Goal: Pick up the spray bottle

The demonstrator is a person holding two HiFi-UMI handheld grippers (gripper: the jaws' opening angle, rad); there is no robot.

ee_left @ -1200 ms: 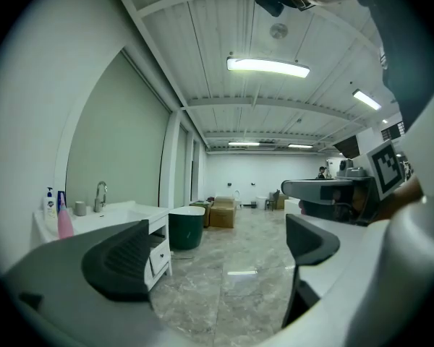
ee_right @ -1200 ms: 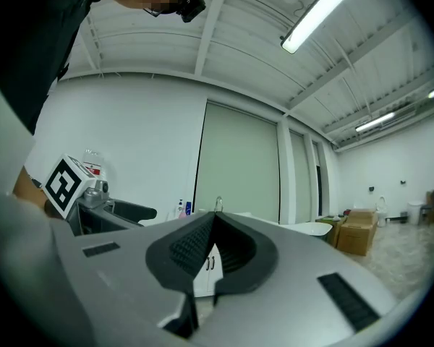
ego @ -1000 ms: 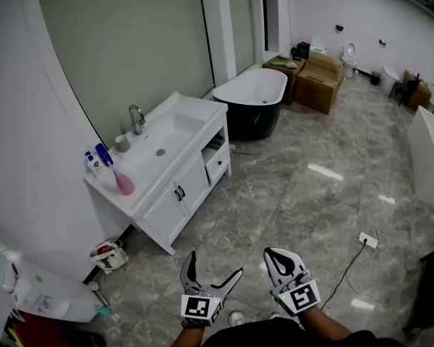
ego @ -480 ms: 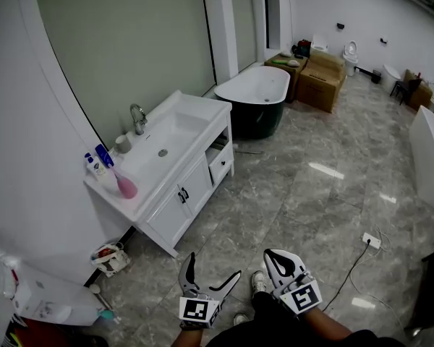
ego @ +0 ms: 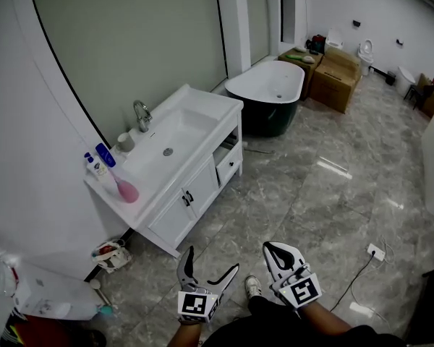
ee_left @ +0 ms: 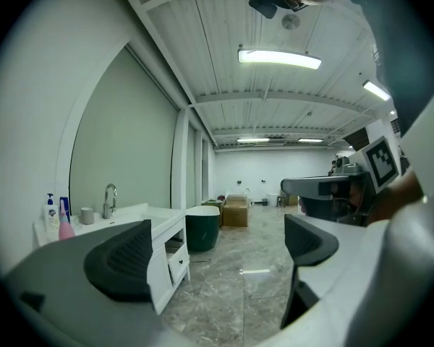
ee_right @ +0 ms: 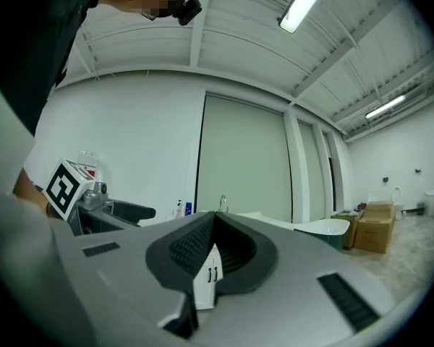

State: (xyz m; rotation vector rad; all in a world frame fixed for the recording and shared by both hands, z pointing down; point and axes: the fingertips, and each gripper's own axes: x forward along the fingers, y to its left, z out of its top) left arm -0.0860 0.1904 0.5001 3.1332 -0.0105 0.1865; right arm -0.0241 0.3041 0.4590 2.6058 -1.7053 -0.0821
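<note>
Head view: pink spray bottle (ego: 124,189) stood at frame left, on the vanity's (ego: 202,107) near end. My left gripper (ego: 211,261) gaped, empty; right gripper (ego: 272,249) pinched together, both bottom centre.

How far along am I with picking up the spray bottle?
Nothing done: the spray bottle stands on the vanity, across the floor. In hand: nothing; left hand-held gripper open, right hand-held gripper shut, both empty. Left: approach, grasp, lift.
</note>
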